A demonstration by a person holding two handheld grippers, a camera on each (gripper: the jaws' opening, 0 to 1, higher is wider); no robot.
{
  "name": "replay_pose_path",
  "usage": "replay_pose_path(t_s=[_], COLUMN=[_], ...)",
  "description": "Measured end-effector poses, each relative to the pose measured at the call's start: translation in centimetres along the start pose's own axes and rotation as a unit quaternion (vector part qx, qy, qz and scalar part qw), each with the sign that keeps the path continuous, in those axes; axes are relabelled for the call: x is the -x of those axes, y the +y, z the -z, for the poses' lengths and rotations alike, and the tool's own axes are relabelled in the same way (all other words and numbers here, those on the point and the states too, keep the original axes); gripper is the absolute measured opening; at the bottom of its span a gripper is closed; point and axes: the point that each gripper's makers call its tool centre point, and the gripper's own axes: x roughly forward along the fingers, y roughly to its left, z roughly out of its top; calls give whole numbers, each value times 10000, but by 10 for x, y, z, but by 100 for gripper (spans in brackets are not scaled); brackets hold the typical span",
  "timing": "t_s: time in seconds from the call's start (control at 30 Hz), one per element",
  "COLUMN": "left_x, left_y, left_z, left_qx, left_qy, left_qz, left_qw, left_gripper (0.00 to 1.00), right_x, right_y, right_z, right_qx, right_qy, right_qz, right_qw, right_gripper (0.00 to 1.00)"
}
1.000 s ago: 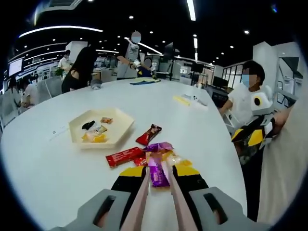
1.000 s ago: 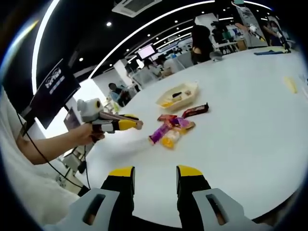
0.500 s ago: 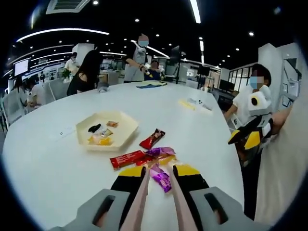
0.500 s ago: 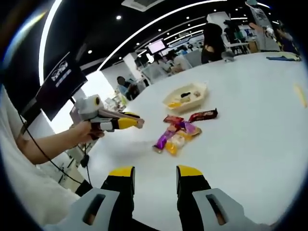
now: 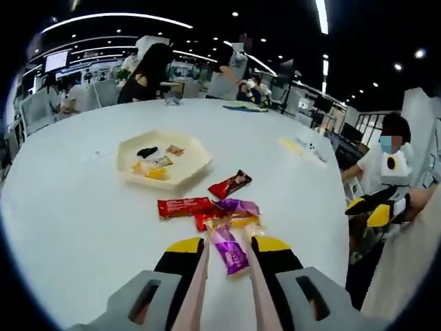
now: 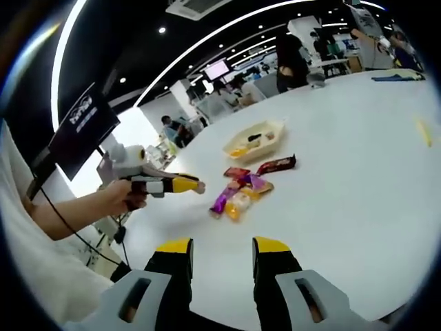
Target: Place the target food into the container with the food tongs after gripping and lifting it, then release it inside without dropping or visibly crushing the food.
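Tongs [image 5: 222,265] open, astride 1 purple snack [image 5: 230,252], not gripping; 2 red bars [image 5: 182,206] nearby; 1 tray [image 5: 135,164] near table's [image 5: 76,227] far edge.

Glossy foil-like wrappers on the snack bars [image 5: 229,251] catch light, lying on the smooth, matt white desk [image 5: 83,227].

Right gripper [image 6: 220,258] low in the right gripper view, yellow-tipped jaws apart with bare white table [image 6: 358,179] between them. Left gripper [image 6: 196,185] entering from the left in a person's hand [image 6: 122,195], tips just short of a purple wrapper [image 6: 221,201]. Beside that, yellow, red and dark-red packets in a cluster. Cream tray [image 6: 256,140] farther back, small items inside
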Motion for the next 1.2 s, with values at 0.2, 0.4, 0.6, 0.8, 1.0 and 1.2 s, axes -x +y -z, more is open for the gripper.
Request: replay_pose_path(t_s=[0.2, 0.4, 0.6, 0.8, 1.0, 1.2], left_x=[-15, -31, -36, -39, -45, -42], left_y=[-5, -11, -2, 0, -4, 4], left_z=[17, 26, 26, 25, 29, 30], left_qx=[270, 564, 600, 505, 445, -256], left_qy=[403, 441, 370, 350, 495, 574], left_qz=[-486, -949, -1466, -1776, -1948, -2034], left_qw=[9976, 9929, 9867, 9822, 9786, 9771], left_gripper=[26, 26, 26, 26, 25, 19], right_x=[6, 10, 9, 13, 14, 12], right_y=[-10, -20, -25, -30, -37, -38], right_z=[0, -4, -3, -2, -1, 0], right_qx=[-112, -172, -174, -170, -249, -308], right_qy=[-83, -121, -35, 27, 40, 32], right_qz=[61, 103, 24, -49, -74, -142], right_qw=[9999, 9997, 9998, 9998, 9997, 9994], right_gripper=[34, 34, 33, 33, 33, 33])
